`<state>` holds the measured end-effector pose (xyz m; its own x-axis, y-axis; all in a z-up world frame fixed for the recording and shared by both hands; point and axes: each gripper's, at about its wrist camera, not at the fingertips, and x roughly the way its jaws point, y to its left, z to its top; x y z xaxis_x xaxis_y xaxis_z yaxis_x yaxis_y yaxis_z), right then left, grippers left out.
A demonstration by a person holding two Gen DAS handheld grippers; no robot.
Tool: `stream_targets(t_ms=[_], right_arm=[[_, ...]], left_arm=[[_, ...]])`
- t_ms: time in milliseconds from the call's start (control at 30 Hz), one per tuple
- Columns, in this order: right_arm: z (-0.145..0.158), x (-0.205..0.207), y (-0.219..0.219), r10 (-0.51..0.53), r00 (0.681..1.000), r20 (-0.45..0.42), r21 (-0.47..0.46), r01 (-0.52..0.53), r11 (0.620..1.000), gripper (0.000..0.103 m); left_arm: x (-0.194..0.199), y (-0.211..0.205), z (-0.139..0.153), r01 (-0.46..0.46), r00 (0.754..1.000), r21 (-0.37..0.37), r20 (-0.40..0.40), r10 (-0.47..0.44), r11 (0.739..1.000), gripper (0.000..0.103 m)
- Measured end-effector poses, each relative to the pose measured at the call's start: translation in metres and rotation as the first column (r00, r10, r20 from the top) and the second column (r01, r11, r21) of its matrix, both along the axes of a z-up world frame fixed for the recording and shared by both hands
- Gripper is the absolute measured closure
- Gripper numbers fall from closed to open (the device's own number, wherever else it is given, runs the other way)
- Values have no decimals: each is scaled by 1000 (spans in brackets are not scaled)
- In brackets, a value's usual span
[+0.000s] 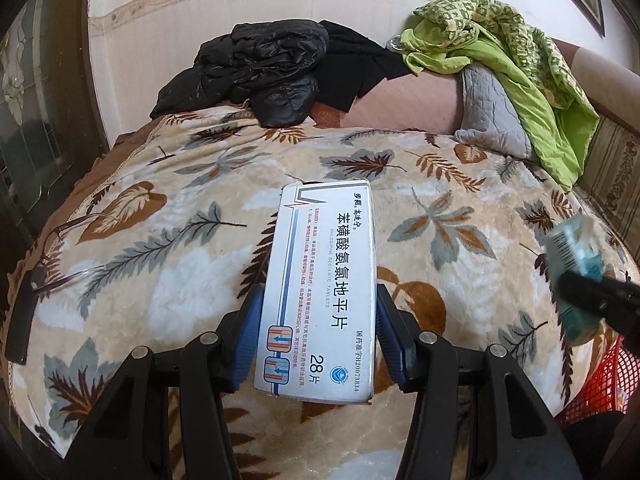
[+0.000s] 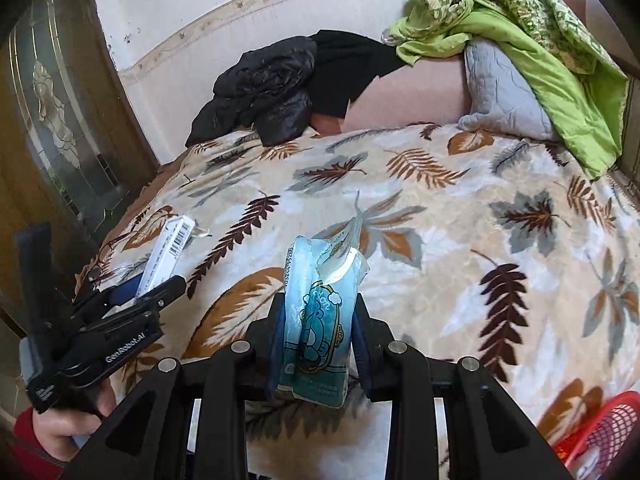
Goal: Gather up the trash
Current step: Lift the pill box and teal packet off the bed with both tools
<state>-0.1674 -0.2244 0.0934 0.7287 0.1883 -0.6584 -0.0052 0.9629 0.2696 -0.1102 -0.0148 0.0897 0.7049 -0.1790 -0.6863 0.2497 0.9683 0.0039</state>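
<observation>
Left gripper (image 1: 318, 322): we have it clamped on the white medicine box (image 1: 320, 292), pads on the two long sides near the box's 6 o'clock end, so the length sticks out toward 12 o'clock, clear above the bed.

Right gripper (image 2: 318, 336): closed on the blue tissue pack (image 2: 316, 320), squeezed across its soft middle; the torn flap stands up at 12 o'clock. We judge a mid-body pinch suits a limp wrapper, which would fold if held by an end.

Bed blanket (image 2: 460, 248): leaf-patterned, lying under both loads; neither piece of trash touches it.

Red basket (image 2: 608, 428): mesh, at about 4 o'clock of the right gripper, at the bed's edge. We take it as the likely place for the trash, which explains both pieces being carried aloft.

Far end: black jacket (image 1: 256, 76) at 12 o'clock, green cloth (image 1: 516, 64) at 2 o'clock, both well apart from the grippers.
</observation>
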Motion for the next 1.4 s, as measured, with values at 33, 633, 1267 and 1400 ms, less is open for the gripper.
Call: stream_targets(t_ms=[33,633,1267,1400], right_arm=[[-2,1,2,3,1000,0,-3,-3,1000,71],[-27,21,9,35,998,-43,52,-33,998,70],[-18,9,2,-17,1000,8,105,16,994,70],[-12,-2,-5,-37,999,36,144,32,989,70]], left_arm=[[0,-1,-1,5,1000,0,1,-5,1000,51],[16,-11,-7,19,1000,31,19,-20,999,51],[-3,-8,5,179,984,-167,28,-176,970,51],[-10,-22,8,204,979,-171,29,-202,964,51]])
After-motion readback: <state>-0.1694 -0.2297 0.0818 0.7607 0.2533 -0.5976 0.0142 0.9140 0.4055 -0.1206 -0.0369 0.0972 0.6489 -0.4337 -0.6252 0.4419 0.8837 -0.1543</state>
